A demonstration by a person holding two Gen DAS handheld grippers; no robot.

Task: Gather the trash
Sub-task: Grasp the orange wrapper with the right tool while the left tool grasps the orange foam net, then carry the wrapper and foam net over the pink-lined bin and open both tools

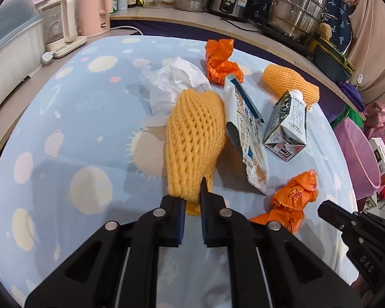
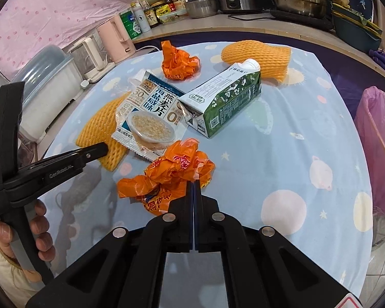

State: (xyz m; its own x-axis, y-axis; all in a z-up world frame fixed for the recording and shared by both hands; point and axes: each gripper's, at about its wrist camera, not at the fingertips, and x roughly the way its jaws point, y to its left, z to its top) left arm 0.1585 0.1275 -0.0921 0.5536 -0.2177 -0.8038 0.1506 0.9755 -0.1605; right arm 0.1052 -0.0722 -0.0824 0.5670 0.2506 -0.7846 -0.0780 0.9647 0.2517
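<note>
Gripping the near end of a yellow foam fruit net (image 1: 195,138), the left tongs (image 1: 192,205) are drawn in narrow, their pads pressing the mesh from both sides. That net lies lengthwise on the table (image 1: 64,128), which is covered by a pale blue cloth printed with suns and planets. Just to its right, and partly leaning on it, sits an oatmeal packet (image 2: 148,118) with a bowl pictured on the front. A green and white milk carton (image 2: 225,102) lies on its side beside the packet, touching its edge.

The right tongs (image 2: 193,187) are pinched fully together on a crumpled orange plastic bag (image 2: 172,174), with a fold of the bag caught between the tips. This bag lies at the near edge of the pile, just in front of the packet.

Farther back on the cloth are a second orange bag (image 2: 179,63), crumpled and standing apart from the rest, and a second yellow foam net (image 2: 256,56) behind the carton. A wad of white tissue and clear plastic (image 1: 172,82) lies beyond the held net in the left view.

A hand (image 2: 18,231) wraps the handle of the left tool at the lower left of the right view. At the right edge stands a bin lined with a pink bag (image 2: 377,138), off the table. Pots, bottles and kettles crowd the counter behind.
</note>
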